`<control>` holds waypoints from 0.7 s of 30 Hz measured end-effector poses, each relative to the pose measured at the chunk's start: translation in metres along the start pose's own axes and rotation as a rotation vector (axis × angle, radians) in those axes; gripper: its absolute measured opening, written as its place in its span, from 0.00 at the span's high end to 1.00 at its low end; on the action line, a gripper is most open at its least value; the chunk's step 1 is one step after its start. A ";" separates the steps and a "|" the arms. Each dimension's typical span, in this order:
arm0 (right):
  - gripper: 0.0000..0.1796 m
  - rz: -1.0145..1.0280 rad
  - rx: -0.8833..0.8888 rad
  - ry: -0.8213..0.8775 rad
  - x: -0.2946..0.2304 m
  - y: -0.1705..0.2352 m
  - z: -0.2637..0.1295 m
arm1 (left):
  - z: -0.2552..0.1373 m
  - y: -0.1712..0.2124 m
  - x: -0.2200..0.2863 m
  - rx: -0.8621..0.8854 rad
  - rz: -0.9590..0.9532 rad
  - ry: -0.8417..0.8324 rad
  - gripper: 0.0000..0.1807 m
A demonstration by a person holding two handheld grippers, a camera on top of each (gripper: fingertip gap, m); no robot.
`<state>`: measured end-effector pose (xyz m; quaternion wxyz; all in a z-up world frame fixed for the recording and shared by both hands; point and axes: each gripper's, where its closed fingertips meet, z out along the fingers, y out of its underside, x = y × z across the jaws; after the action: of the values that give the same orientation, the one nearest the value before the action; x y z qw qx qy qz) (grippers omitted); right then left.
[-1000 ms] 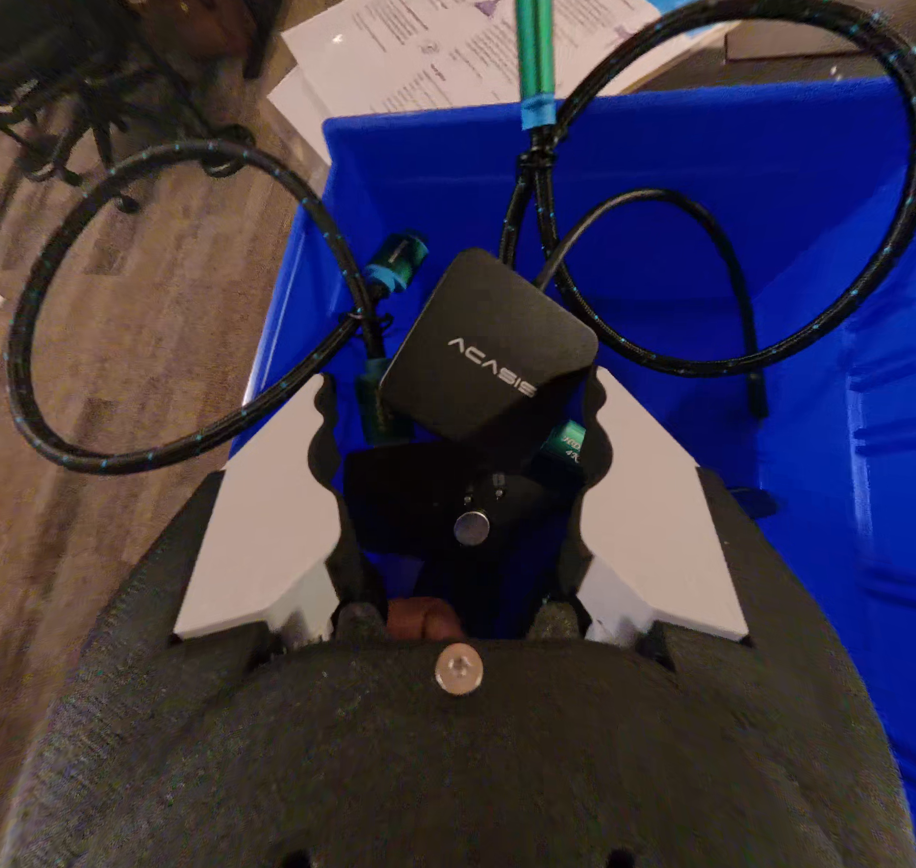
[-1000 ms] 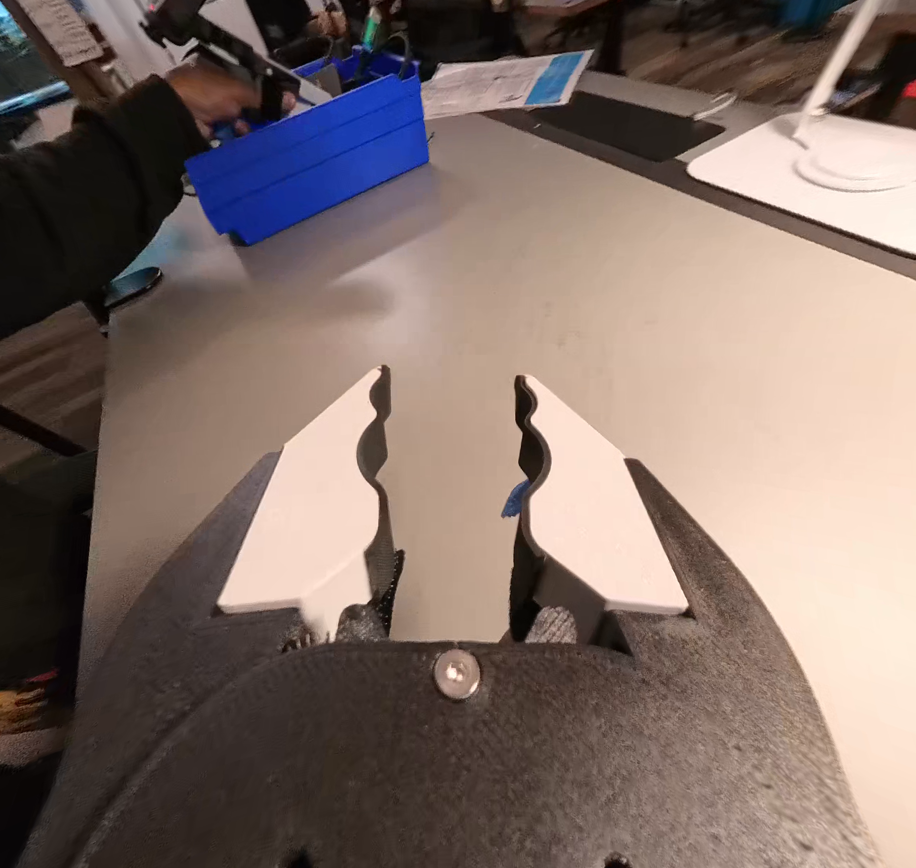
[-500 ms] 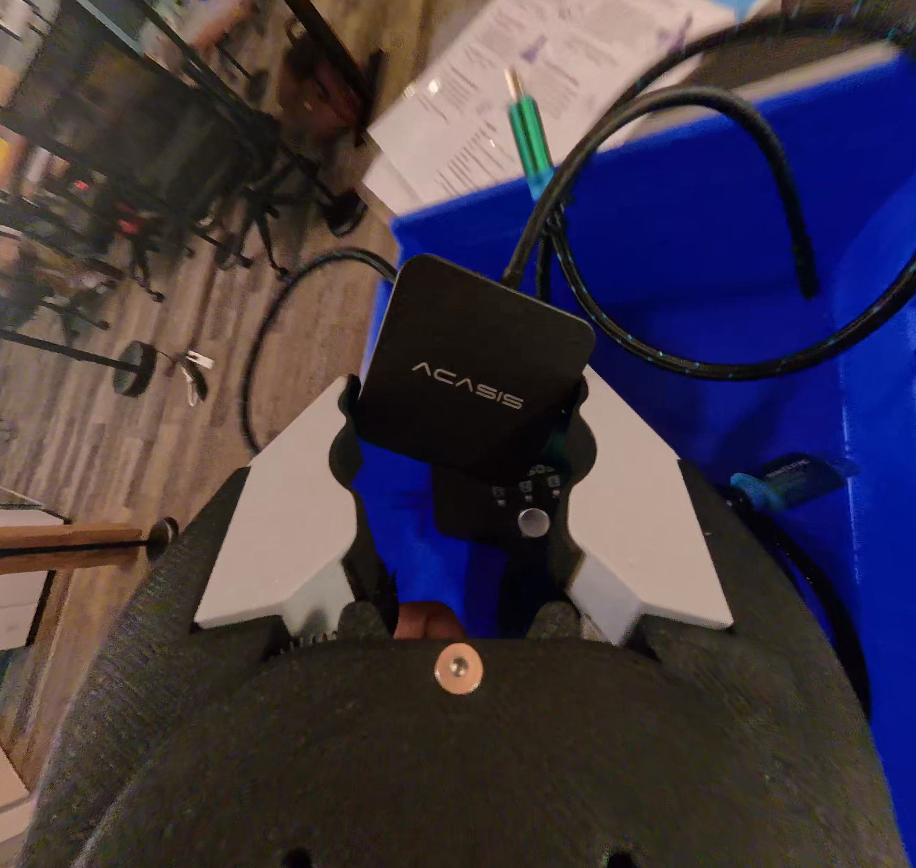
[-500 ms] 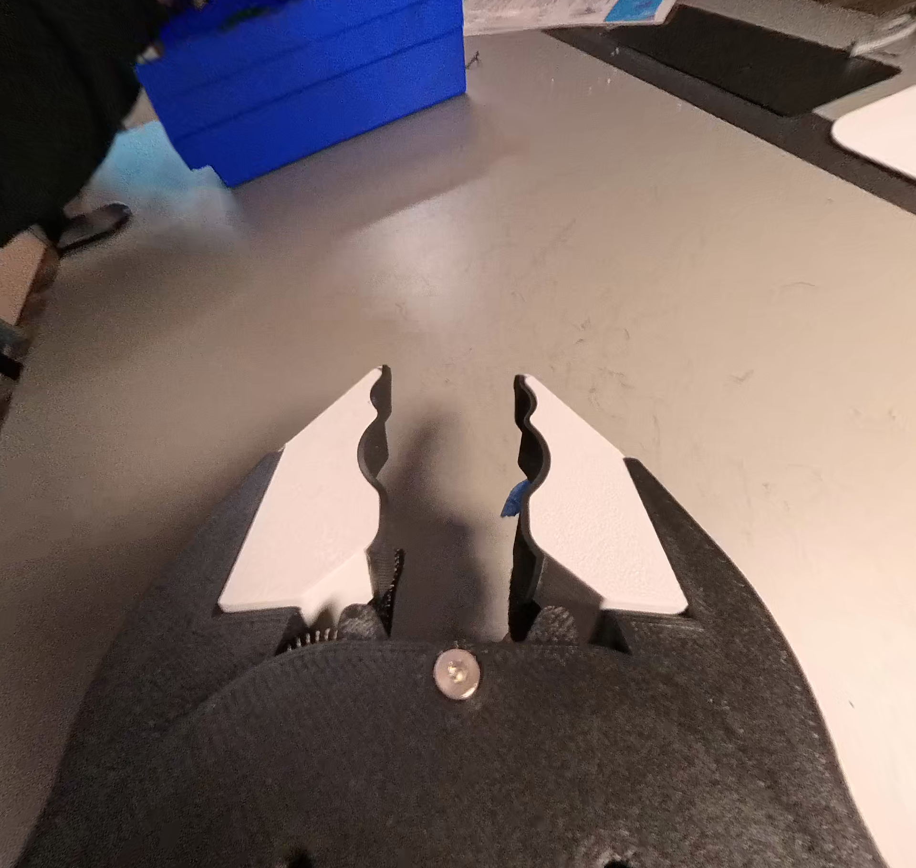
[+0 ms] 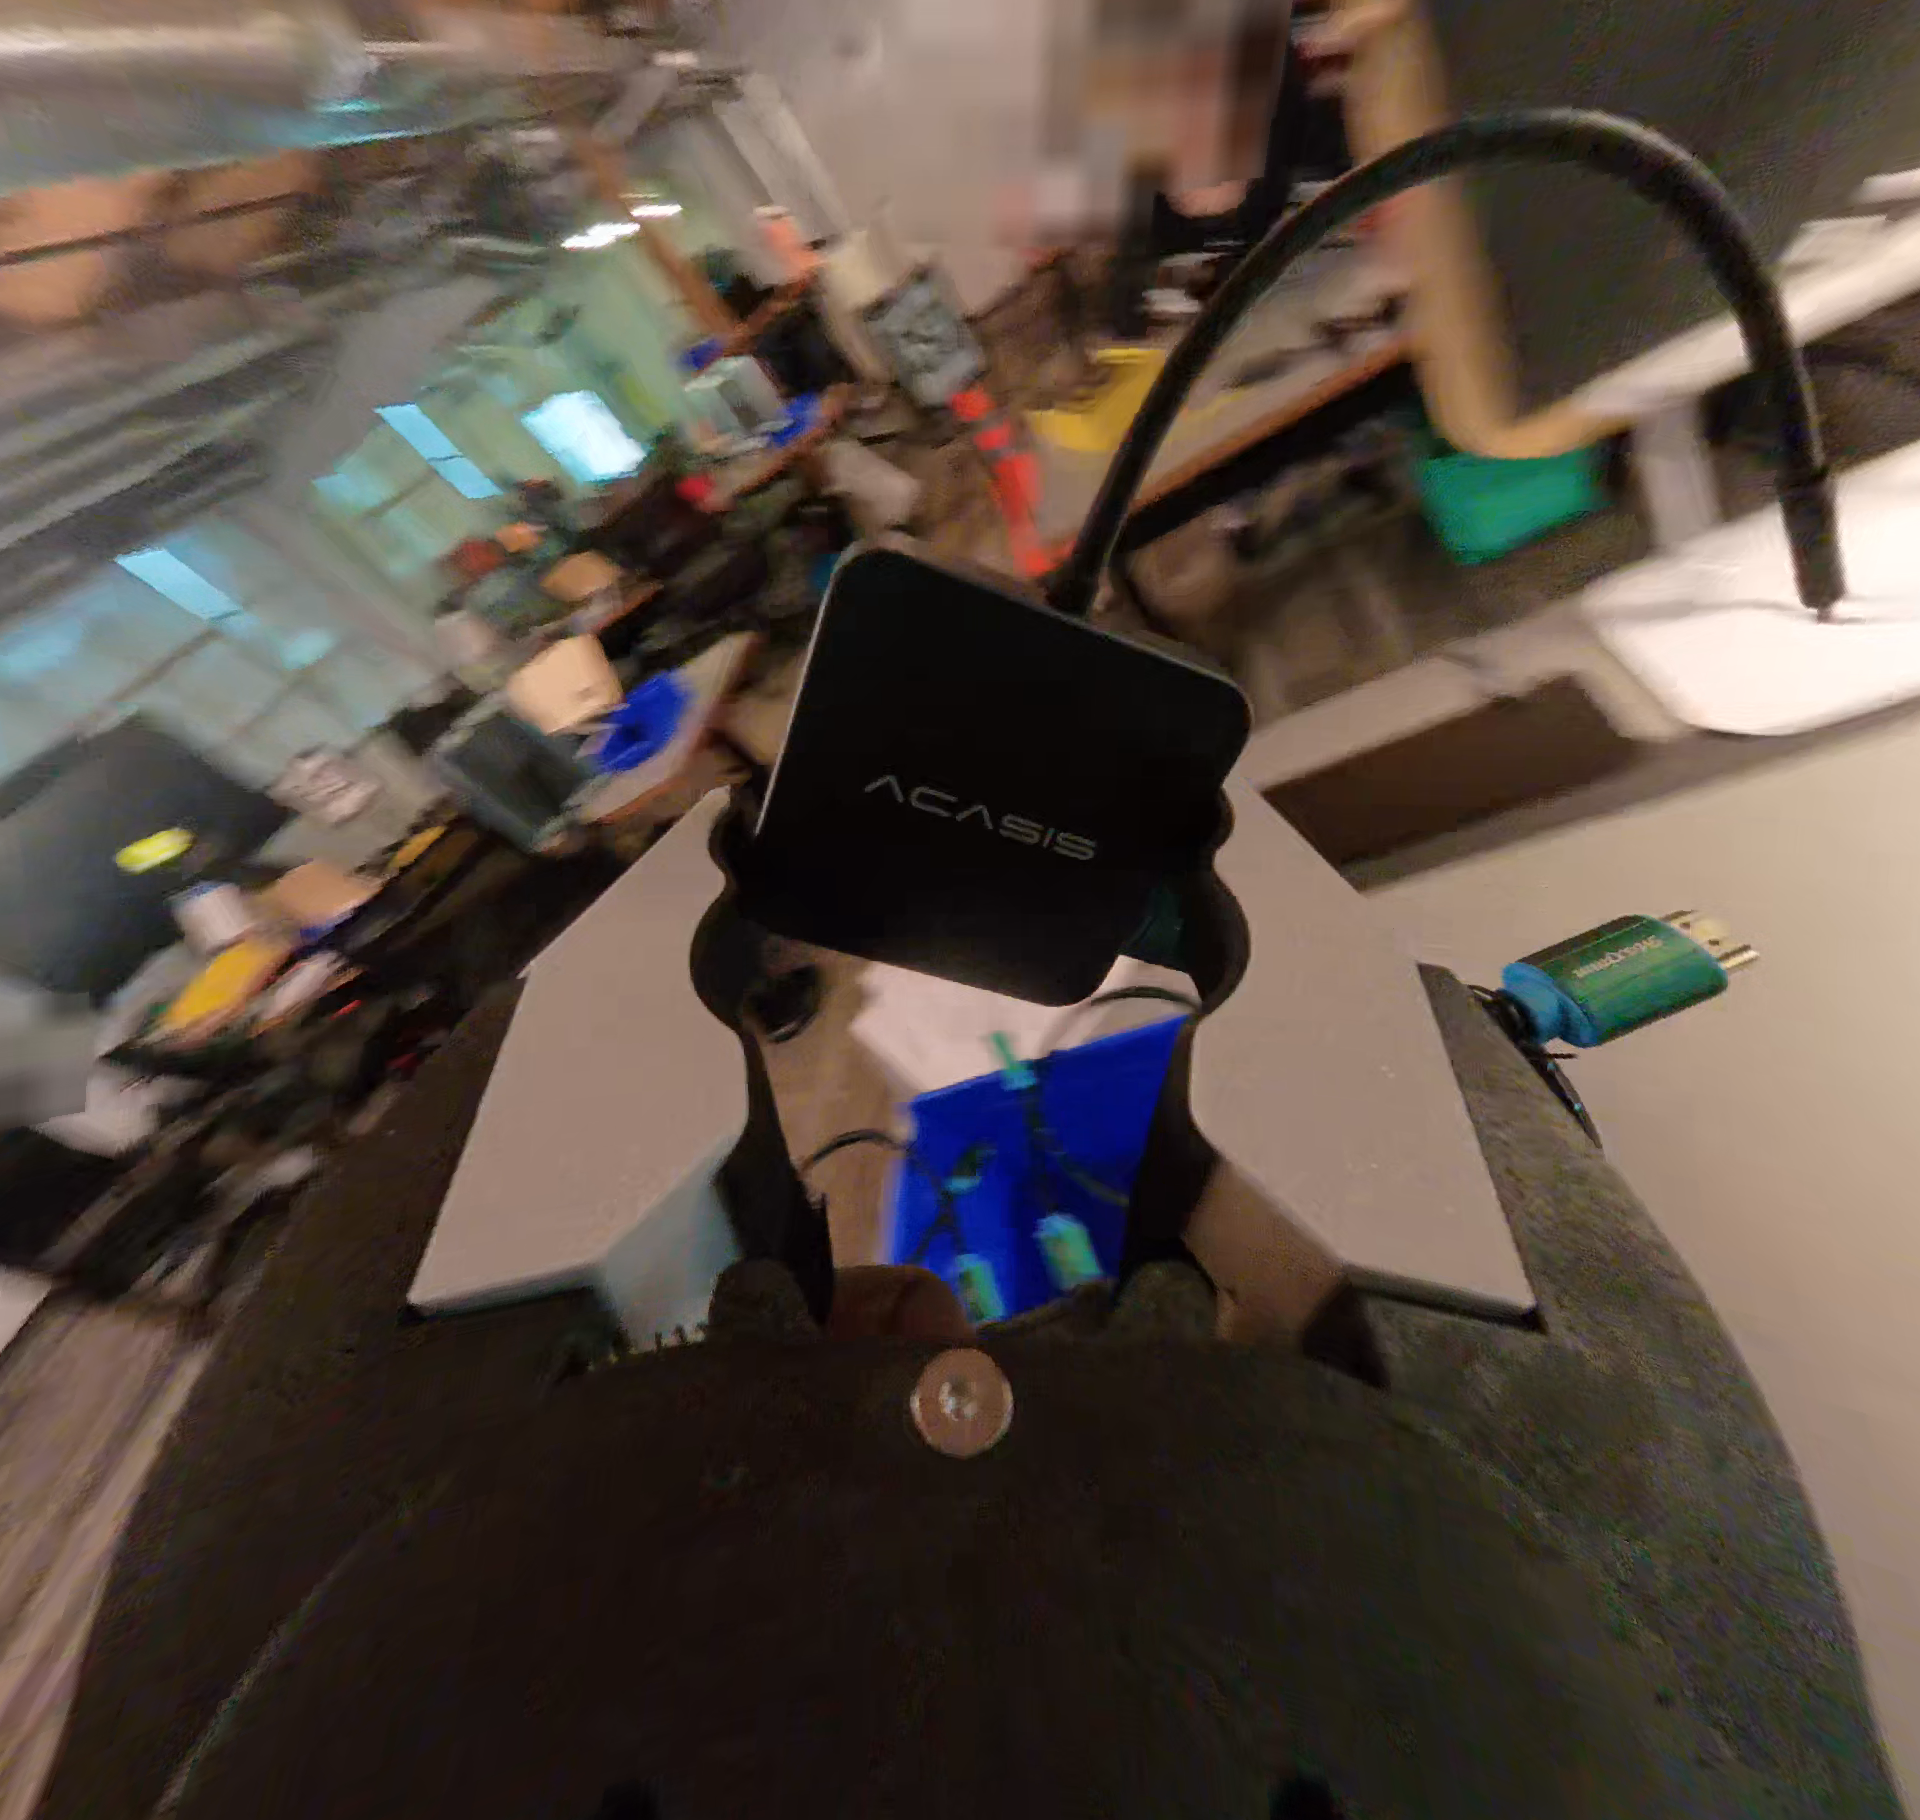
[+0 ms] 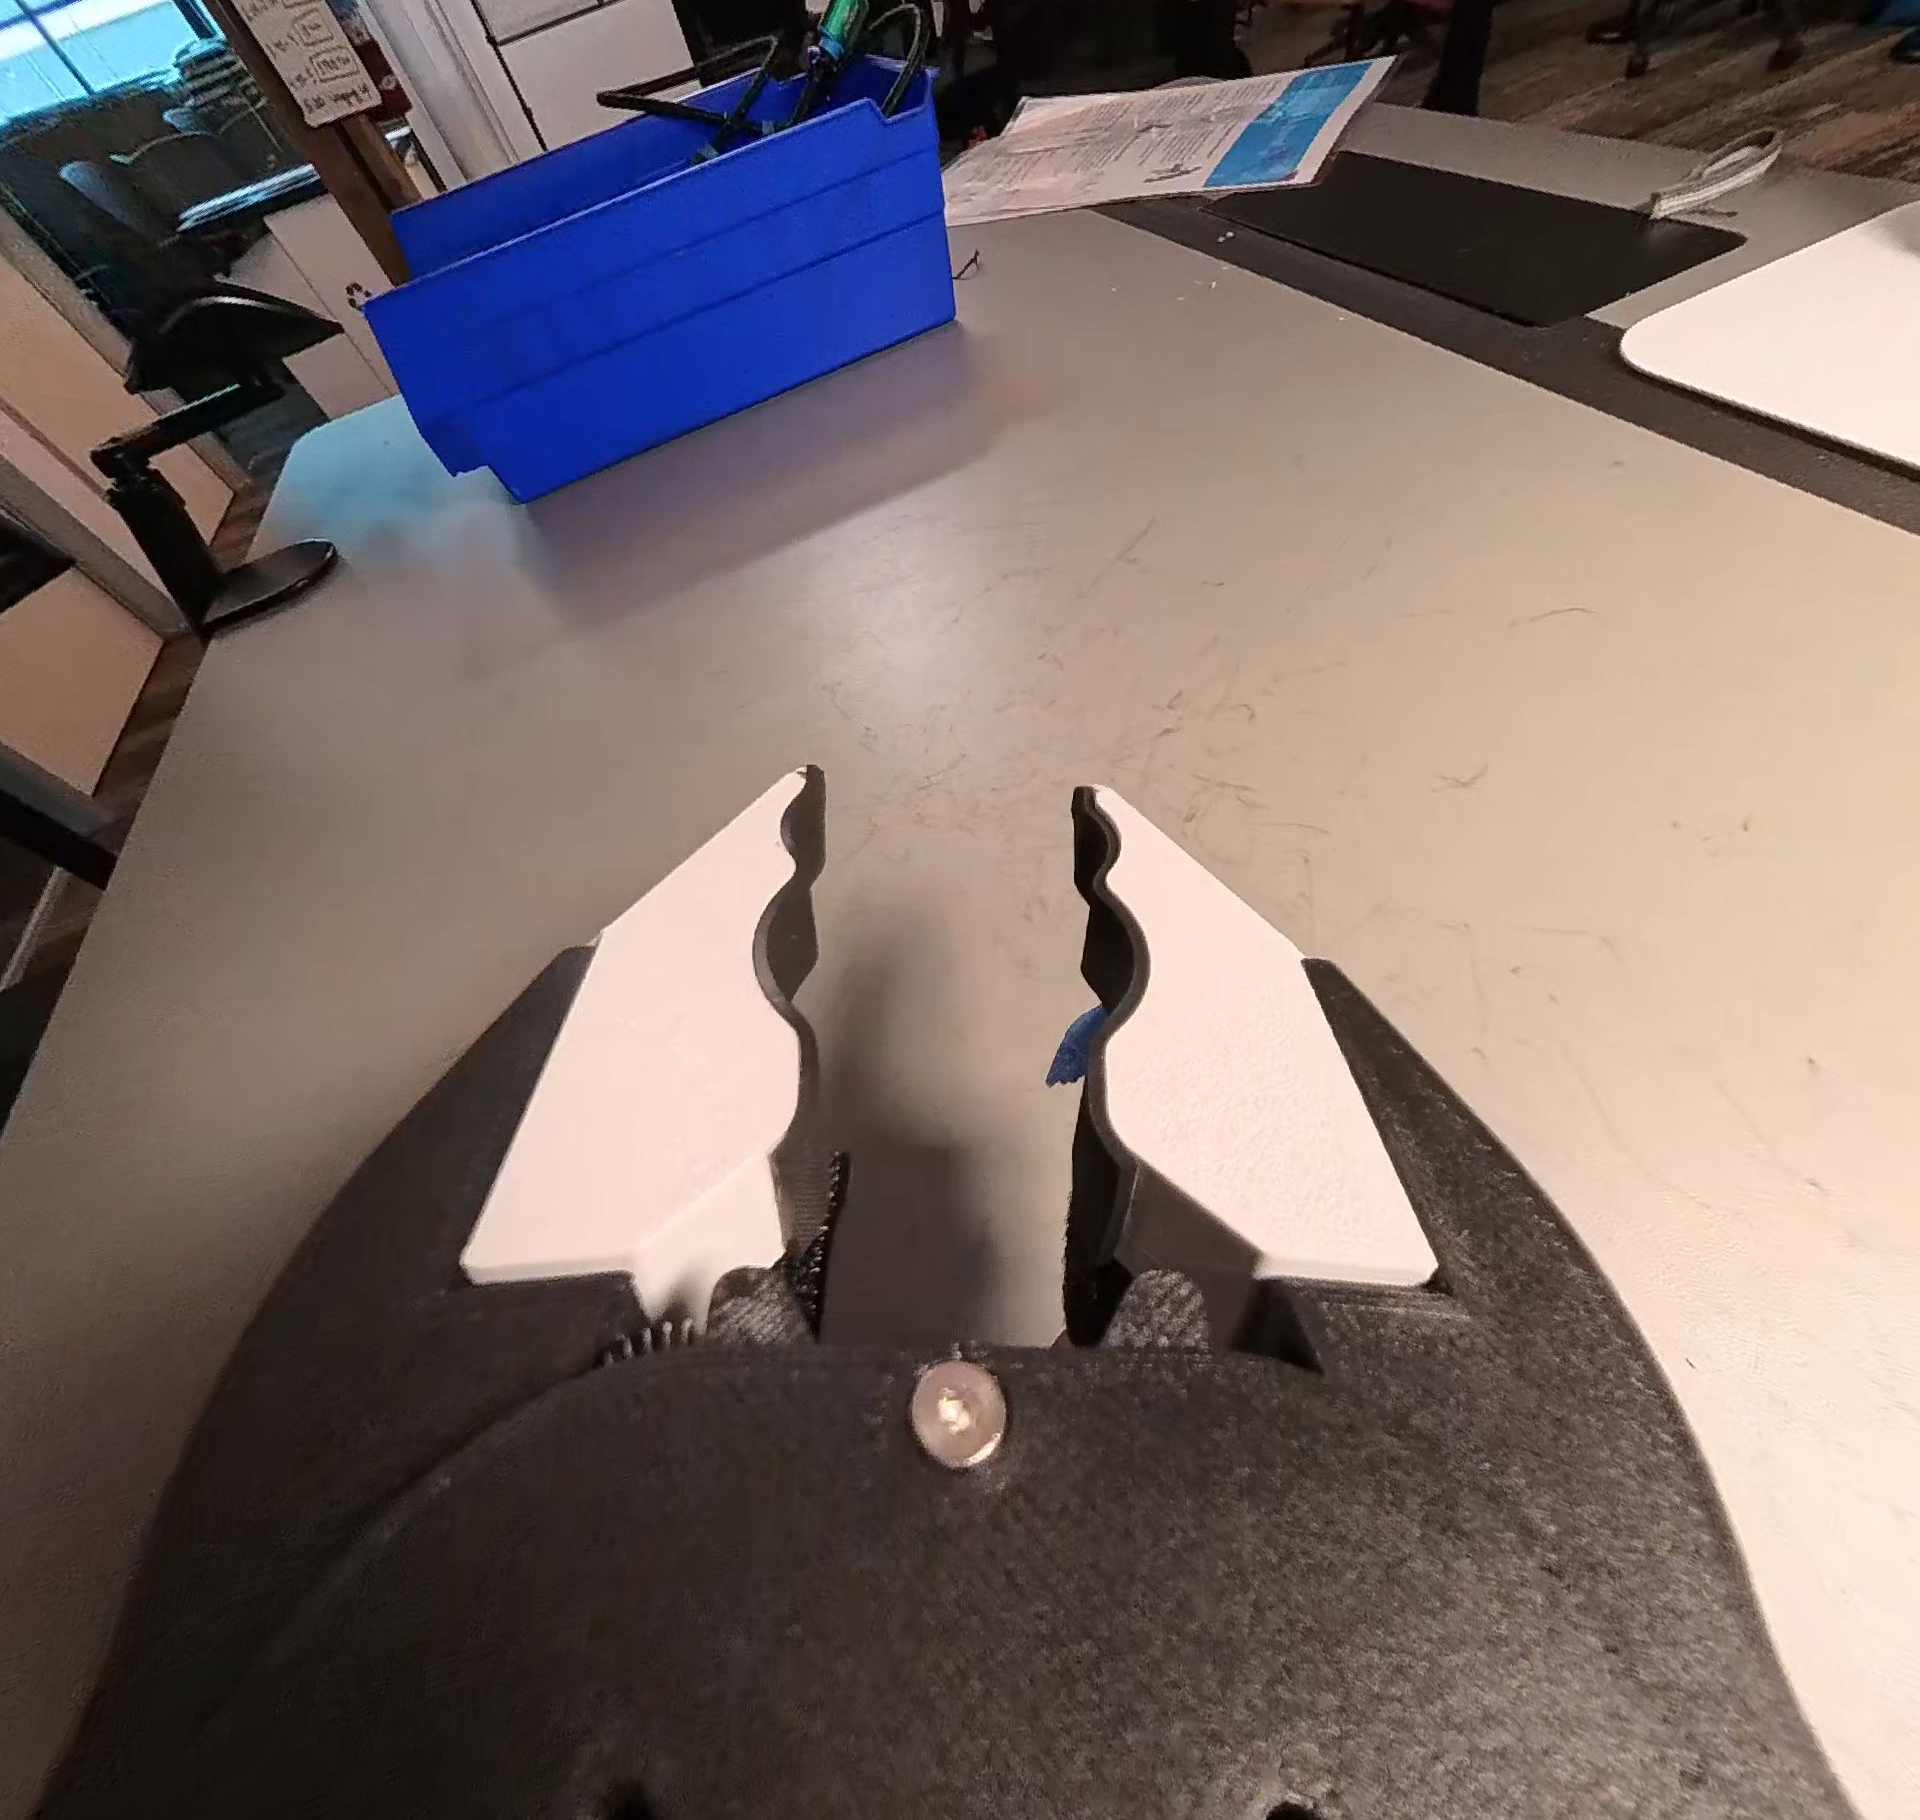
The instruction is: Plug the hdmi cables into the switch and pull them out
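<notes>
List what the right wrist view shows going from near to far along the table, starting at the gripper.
right gripper, open and empty → bare grey table → blue bin with cables → green HDMI plug sticking up out of the bin.

A workshop or lab: grey worktable (image 6: 1143, 565), blue parts bin (image 6: 665, 305), cluttered benches (image 5: 582, 690) behind.

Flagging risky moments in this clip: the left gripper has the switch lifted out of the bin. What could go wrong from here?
The left gripper pinches only the near edge of the switch, so it may pivot or slip. A green HDMI plug dangles beside the finger and could snag on the blue bin. The switch's own black lead may catch too.
</notes>
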<state>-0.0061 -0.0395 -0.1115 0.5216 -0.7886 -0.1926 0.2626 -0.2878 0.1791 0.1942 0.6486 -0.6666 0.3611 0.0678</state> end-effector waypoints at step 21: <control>0.72 0.051 0.108 0.066 0.032 -0.011 -0.027 | 0.030 0.074 0.449 -0.148 -0.591 1.106 0.54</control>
<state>0.0353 -0.0364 -0.0991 0.5624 -0.7723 -0.1406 0.2597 0.0096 0.0374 -0.1214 0.3095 -0.7179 0.4379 -0.4439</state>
